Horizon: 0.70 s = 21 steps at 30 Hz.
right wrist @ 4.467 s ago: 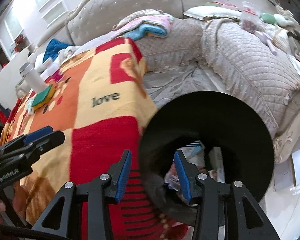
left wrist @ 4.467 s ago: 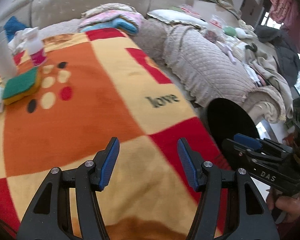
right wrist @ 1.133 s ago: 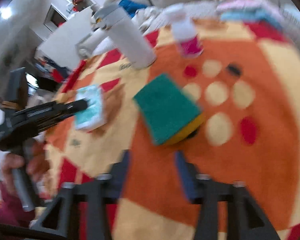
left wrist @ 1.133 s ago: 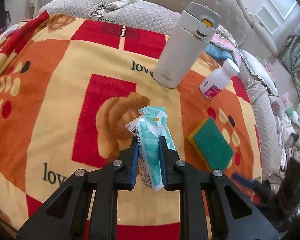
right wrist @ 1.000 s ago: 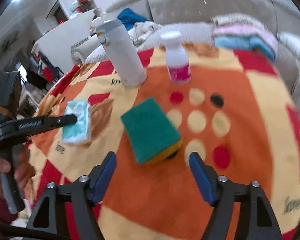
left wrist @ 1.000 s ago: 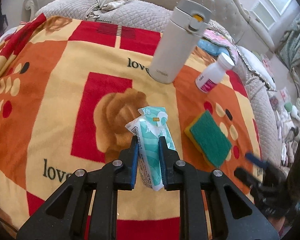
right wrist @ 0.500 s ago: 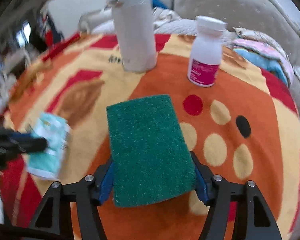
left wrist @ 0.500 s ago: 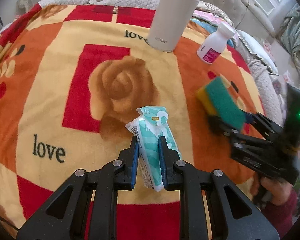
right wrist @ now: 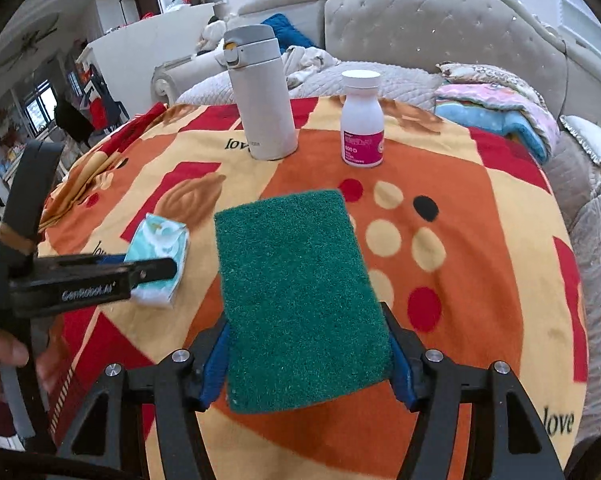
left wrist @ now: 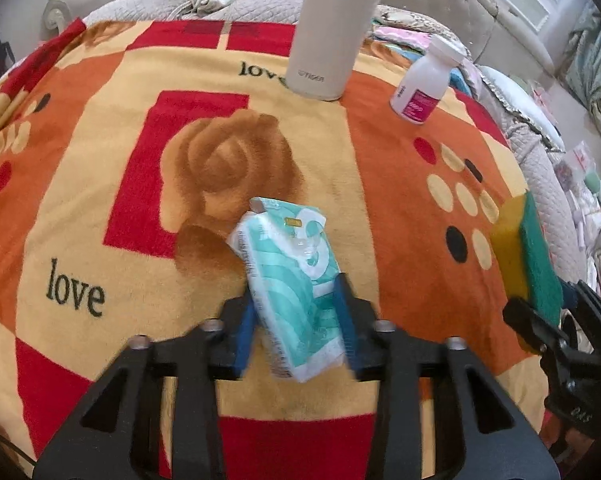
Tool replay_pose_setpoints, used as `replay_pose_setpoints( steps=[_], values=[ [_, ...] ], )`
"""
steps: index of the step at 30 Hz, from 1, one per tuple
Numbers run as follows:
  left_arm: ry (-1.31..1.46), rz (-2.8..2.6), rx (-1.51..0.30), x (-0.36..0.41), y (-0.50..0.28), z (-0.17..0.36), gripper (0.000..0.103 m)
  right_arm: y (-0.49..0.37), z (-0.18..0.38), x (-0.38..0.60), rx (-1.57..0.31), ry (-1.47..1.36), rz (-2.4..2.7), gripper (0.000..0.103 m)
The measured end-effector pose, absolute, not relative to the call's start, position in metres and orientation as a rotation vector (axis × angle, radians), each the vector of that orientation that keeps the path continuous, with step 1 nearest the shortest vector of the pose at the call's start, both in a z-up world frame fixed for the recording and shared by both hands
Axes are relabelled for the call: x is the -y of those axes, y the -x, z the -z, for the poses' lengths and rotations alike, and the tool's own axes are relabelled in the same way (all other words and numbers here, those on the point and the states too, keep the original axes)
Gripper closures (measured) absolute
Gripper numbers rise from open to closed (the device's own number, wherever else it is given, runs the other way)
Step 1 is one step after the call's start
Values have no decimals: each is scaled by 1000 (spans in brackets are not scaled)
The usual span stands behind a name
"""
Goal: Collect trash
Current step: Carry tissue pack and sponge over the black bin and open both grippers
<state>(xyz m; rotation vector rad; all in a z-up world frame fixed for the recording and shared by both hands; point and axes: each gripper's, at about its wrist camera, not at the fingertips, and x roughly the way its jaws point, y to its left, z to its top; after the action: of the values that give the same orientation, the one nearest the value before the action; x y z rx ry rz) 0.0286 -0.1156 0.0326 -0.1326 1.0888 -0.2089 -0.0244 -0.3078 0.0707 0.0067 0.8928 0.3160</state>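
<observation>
left gripper (left wrist: 296,320): jaws opening, the tissue pack (left wrist: 290,286) between them; the left pad stands a little off it, the right one looks to touch it.
tissue pack: tilted, long axis running away from the gripper, low over the blanket (left wrist: 100,168) on its near-left part.
right gripper (right wrist: 306,364): pinching the sponge (right wrist: 300,296) across its width, green face up.
sponge: lifted clear of the blanket, long axis pointing far, toward the thermos (right wrist: 260,96) and pill bottle (right wrist: 362,120).
key relation: no bin in view; each piece lies straight ahead of its own gripper, the pack left of the sponge.
</observation>
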Motion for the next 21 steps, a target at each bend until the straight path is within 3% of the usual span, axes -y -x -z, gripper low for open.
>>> replay_pose_setpoints(
  steps=[4,21],
  values=[
    [118,238,-1078,120,-18,-43,86,43,-75,311,-876,-18,-306,39],
    [5,421,-1003,212,67,-75,87,126,-85,382,-865,-117,-159,39]
  ],
)
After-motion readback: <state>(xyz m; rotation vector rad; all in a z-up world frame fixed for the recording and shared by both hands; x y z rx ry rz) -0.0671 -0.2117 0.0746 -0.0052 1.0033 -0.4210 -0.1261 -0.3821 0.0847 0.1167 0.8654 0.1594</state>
